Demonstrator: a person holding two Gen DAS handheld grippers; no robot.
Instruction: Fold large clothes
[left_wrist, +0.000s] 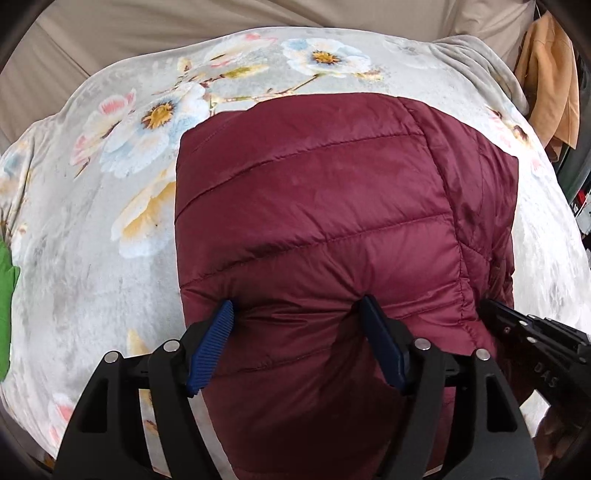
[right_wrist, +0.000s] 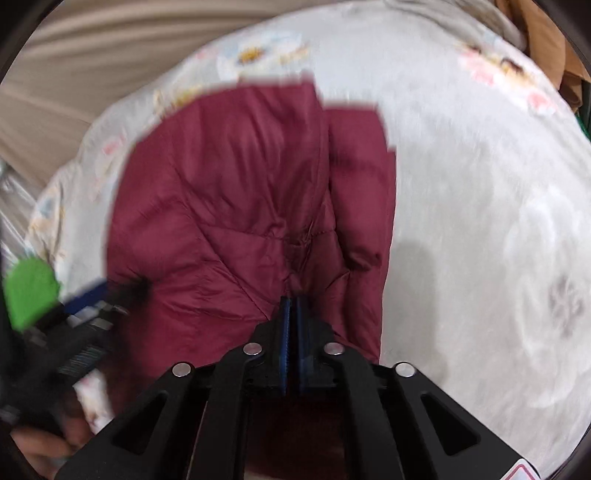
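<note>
The left gripper (left_wrist: 297, 341) presses spread wide on the maroon puffer jacket (left_wrist: 332, 221); beside it, the right gripper (right_wrist: 291, 314) pinches the jacket's near edge.

Apparently "DAS" on right tool (left_wrist: 495, 314)

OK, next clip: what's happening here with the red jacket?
A person with two handheld grippers is folding a maroon puffer jacket on a floral blanket. The right gripper is shut on the jacket's near edge. The left gripper is open, its fingers pressing into the padding. The right-wrist view is blurred.
</note>
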